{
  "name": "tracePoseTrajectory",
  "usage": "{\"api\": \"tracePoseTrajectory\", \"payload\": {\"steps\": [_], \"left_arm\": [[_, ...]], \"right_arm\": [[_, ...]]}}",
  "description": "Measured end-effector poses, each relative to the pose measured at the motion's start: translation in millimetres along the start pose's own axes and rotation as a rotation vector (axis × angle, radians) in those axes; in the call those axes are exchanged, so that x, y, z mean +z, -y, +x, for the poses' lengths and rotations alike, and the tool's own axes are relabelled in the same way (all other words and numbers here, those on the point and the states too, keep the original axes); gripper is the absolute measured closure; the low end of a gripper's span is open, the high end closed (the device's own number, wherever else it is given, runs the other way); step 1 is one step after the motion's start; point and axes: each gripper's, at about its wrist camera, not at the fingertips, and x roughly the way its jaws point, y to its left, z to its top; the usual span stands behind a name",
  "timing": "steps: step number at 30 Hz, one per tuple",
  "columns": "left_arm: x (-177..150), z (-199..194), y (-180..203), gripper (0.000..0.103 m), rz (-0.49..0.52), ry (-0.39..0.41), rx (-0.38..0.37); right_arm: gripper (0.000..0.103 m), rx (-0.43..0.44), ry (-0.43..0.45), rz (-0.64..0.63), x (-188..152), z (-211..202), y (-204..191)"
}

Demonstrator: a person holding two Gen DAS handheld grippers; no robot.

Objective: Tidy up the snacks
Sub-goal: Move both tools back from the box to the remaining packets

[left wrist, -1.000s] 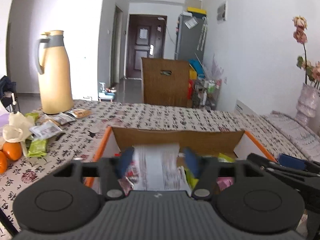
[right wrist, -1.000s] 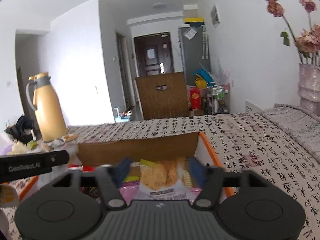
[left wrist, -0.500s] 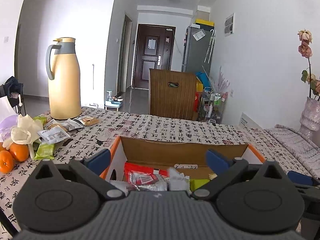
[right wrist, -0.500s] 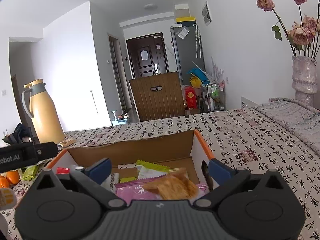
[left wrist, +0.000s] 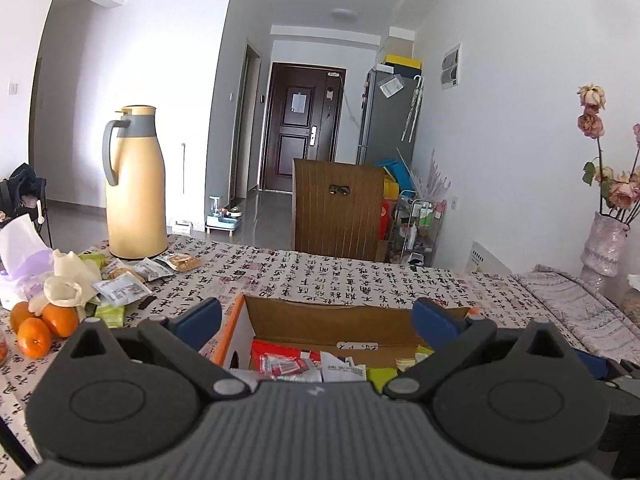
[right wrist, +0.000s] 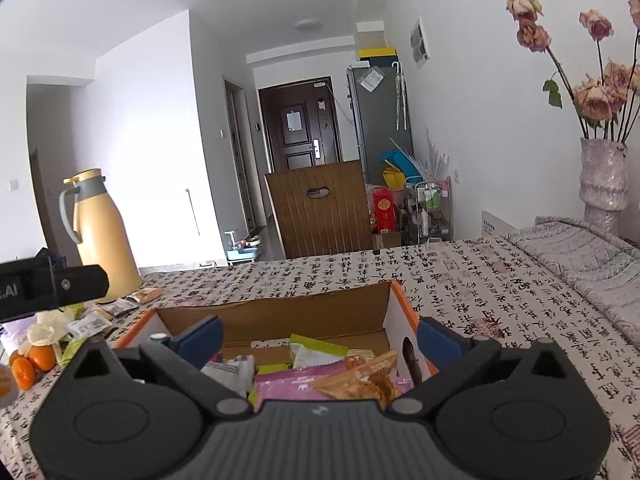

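surroundings: a tall yellow thermos point(left wrist: 136, 184) stood toward the table's far left corner, with loose snack packets point(left wrist: 132, 276) and oranges point(left wrist: 40, 326) along the left edge; a vase of dried roses point(right wrist: 602, 176) stood at the far right.
box: an open cardboard box point(right wrist: 276, 314) with orange rims sat near the table's point(right wrist: 480, 292) front edge, its long axis running left to right.
contents: crinkly foil snack packets point(right wrist: 320, 376) lay jumbled inside the box.
left gripper point(left wrist: 318, 314): fingers spread wide, gripping nothing.
right gripper point(right wrist: 320, 334): fingers spread wide above the box, empty.
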Motion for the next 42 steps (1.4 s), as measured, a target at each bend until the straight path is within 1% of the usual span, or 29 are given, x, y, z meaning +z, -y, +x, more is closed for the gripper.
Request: {"api": "tracePoseTrajectory", "payload": {"steps": [5,11,20,28,33,42], "left_arm": [[-8.0,-26.7,-2.4,0.0,0.009,-0.003,-0.003],[-22.2,-54.2,-9.4,0.0,0.014,-0.023,0.001],[-56.5,-79.1,-24.8,0.0,0.028,-0.095,0.019],[-89.0,-92.3,-41.4,0.0,0.038,-0.17,0.05],[-107.7,-98.1,-50.9,0.0,0.05,-0.219,0.054],[-134.5,-92.7,-61.8,0.0,0.064,-0.314,0.08]], "right_arm": [[0.0,0.002,0.007,-0.004,-6.4,-26.3,-0.9],[0.0,0.007,-0.005,-0.017,-23.1,-56.2,-3.6],[0.0,0.015,-0.046,-0.017,-53.9,-90.7,-4.8],[0.0,0.022,-0.09,-0.007,-84.4,-108.6,-4.5],[0.0,0.019,-0.118,-0.021,-101.0,-118.4,-5.5],[0.0,0.008,-0.172,-0.004,-121.9,-121.0,3.9]]}}
